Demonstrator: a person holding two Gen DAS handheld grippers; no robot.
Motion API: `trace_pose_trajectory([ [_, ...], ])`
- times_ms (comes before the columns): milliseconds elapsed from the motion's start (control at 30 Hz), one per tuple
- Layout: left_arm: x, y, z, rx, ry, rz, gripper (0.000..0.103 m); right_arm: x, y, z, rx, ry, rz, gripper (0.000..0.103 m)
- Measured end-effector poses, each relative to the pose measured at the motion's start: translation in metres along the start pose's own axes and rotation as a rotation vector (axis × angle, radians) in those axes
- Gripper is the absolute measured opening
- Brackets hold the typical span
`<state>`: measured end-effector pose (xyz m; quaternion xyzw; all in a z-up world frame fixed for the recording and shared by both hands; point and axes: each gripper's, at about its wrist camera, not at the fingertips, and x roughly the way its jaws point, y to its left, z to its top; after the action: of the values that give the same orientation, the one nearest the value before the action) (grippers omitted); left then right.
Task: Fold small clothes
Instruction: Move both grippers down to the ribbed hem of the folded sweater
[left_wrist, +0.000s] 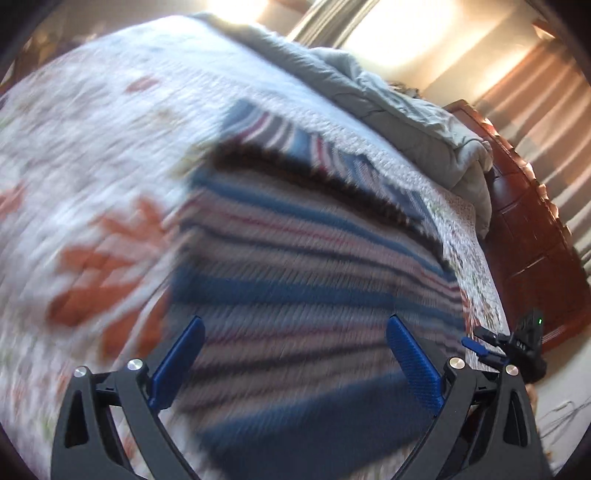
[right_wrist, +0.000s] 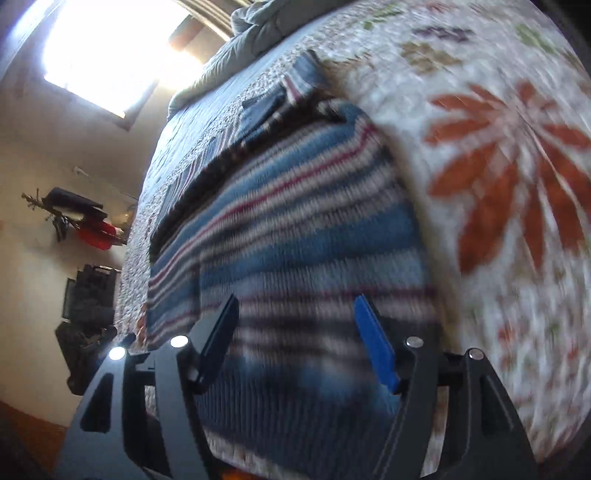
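Note:
A striped knit garment (left_wrist: 295, 251) in blue, white and dark red lies on the floral quilt (left_wrist: 92, 166), folded over itself, with a lower layer showing past its far edge. My left gripper (left_wrist: 295, 328) is open above its near part, nothing between the blue fingers (left_wrist: 410, 354). In the right wrist view the same striped garment (right_wrist: 295, 221) fills the middle, with the quilt (right_wrist: 498, 166) to its right. My right gripper (right_wrist: 295, 310) is open over it, apart from the cloth. Both views are blurred by motion.
A grey duvet (left_wrist: 406, 107) is bunched at the far end of the bed, against a wooden headboard (left_wrist: 528, 236). The right gripper (left_wrist: 517, 343) shows at the bed's right edge in the left wrist view. A bright window (right_wrist: 107, 48) and dark furniture (right_wrist: 88, 306) stand left of the bed.

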<state>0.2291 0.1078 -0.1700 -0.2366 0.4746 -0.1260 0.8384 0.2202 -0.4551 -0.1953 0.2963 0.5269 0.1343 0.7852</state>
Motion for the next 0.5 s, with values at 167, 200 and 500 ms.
trace_pose_trajectory([
  [167, -0.037, 0.037, -0.046, -0.114, 0.052, -0.013, 0.099, -0.031, -0.020, -0.055, 0.072, 0.005, 0.066, 0.070],
  [200, -0.040, 0.043, -0.054, -0.138, 0.062, -0.026, 0.099, -0.034, -0.021, -0.063, 0.079, 0.004, 0.074, 0.071],
  [500, -0.031, 0.060, -0.088, -0.352, 0.189, -0.269, 0.099, -0.051, -0.022, -0.109, 0.104, 0.053, 0.100, 0.078],
])
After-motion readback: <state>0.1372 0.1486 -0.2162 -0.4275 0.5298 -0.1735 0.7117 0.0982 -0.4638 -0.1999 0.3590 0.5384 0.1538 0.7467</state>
